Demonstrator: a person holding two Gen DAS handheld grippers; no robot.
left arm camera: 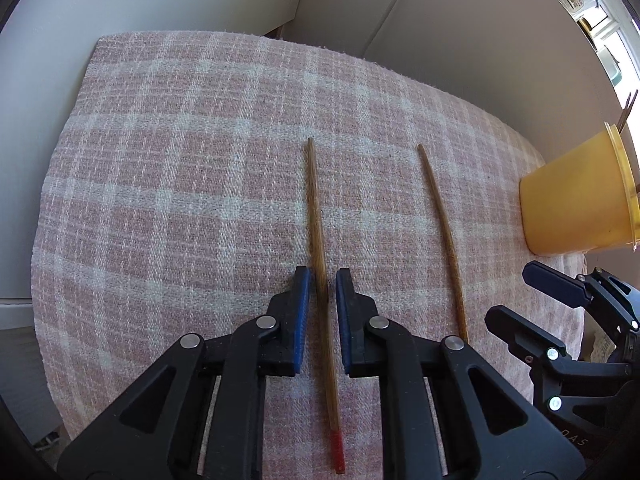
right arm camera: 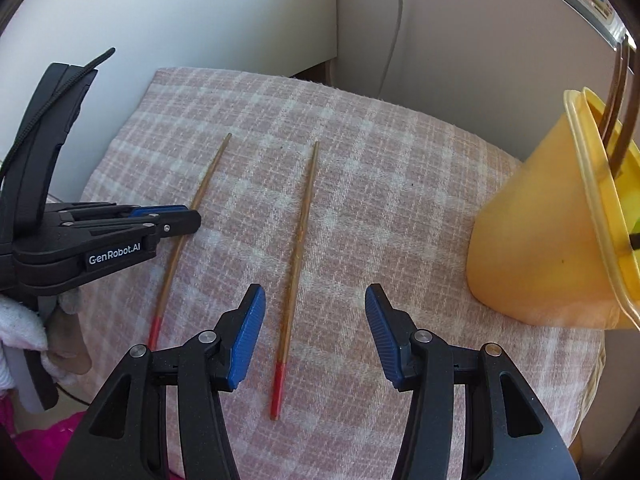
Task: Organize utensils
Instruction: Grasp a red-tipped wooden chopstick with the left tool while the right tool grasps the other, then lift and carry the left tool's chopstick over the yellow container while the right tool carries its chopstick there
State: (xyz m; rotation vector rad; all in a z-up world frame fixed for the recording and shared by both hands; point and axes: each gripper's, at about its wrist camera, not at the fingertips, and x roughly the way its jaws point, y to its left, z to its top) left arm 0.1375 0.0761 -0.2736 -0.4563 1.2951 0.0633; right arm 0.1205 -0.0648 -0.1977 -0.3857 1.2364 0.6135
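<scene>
Two chopsticks lie side by side on the checked cloth (left arm camera: 180,160), left of the yellow cup (right arm camera: 532,240). The left gripper (left arm camera: 322,280) is nearly closed around the left chopstick (left arm camera: 318,216), a thin gap showing on each side of the stick. The right gripper (right arm camera: 314,300) is spread over the right chopstick (right arm camera: 298,248), not touching it.

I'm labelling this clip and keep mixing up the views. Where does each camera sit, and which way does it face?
Left wrist: on the left gripper, looking steeply down at the checked cloth; its jaws straddle the left chopstick; the right gripper shows at right.
Right wrist: on the right gripper, looking down; its open jaws straddle the right chopstick; the left gripper and a gloved hand show at left.
Shared: cloth, both chopsticks, the yellow cup.
</scene>
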